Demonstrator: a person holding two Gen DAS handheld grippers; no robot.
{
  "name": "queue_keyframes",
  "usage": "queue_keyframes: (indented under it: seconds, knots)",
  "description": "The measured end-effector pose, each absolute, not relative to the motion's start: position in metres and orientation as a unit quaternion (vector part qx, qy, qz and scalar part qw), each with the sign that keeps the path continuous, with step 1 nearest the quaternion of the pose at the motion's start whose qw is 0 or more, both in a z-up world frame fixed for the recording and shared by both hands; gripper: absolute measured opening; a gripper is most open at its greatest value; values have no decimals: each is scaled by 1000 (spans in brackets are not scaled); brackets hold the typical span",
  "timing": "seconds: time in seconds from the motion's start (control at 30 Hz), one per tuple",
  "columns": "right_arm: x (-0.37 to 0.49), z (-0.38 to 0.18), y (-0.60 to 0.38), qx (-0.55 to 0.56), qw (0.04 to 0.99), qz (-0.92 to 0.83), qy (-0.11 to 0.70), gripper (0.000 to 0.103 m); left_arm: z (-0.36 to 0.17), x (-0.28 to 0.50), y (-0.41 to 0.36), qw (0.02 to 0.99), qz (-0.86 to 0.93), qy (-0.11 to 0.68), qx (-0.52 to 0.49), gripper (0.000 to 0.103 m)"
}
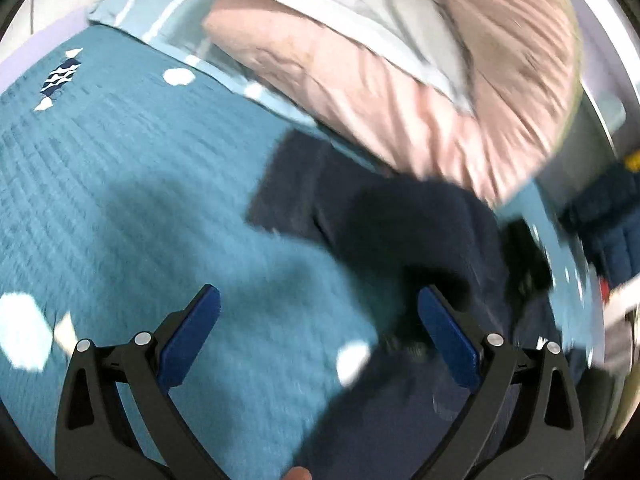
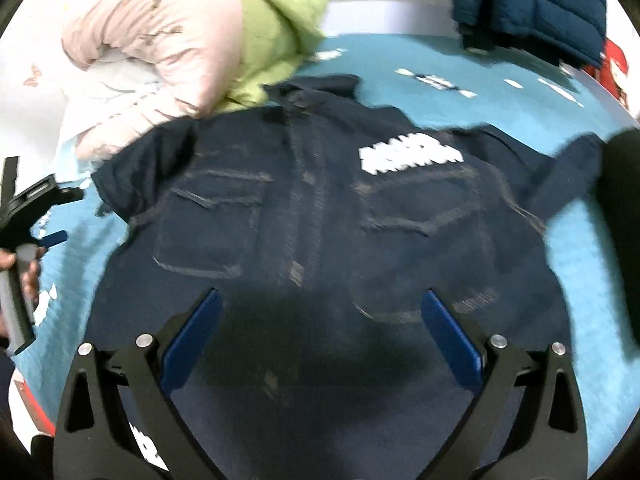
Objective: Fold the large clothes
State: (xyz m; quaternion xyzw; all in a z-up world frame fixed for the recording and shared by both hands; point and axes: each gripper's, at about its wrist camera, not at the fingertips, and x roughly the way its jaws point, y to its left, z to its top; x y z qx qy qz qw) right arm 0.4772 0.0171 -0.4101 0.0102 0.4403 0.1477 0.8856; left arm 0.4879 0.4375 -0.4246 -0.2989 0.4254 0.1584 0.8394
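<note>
A dark navy denim jacket [image 2: 320, 208] lies spread front-up on the teal bedspread [image 2: 520, 112], with two chest pockets, a centre placket and a white patch. My right gripper [image 2: 320, 304] is open and empty, hovering over the jacket's lower part. My left gripper [image 1: 320, 300] is open and empty over the teal bedspread [image 1: 120, 200], just left of the jacket's sleeve [image 1: 380, 208]. The left gripper also shows at the left edge of the right wrist view [image 2: 40, 224]. Both views are motion-blurred.
A pink and light-green quilt [image 2: 180, 40] is bunched at the head of the bed, touching the jacket's upper left; it also shows in the left wrist view [image 1: 440, 80]. A blue puffer jacket [image 2: 532, 0] hangs at the far right.
</note>
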Motion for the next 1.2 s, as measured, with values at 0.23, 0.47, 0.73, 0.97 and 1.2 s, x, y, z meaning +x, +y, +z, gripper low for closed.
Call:
queue_keyframes:
  seconds: [0.23,0.47,0.73,0.97,1.2]
  knots:
    - [513,-425,89,14,886,205,415,58,-469,536,475,807,176,459,-328,99]
    - [547,-446,136,56,864,232,443,51,-486,555,495,794,189,452,-361,96]
    - [563,-456,167,90,853,252,448,52,-480,577,497,807,177,452,-337,46]
    - [563,-456,173,106,852,258,443,54,-465,556,497,839,164,425,-298,11]
    - [566,-454,174,119,854,268,431,23,-418,538,496,876,119,370,-285,7]
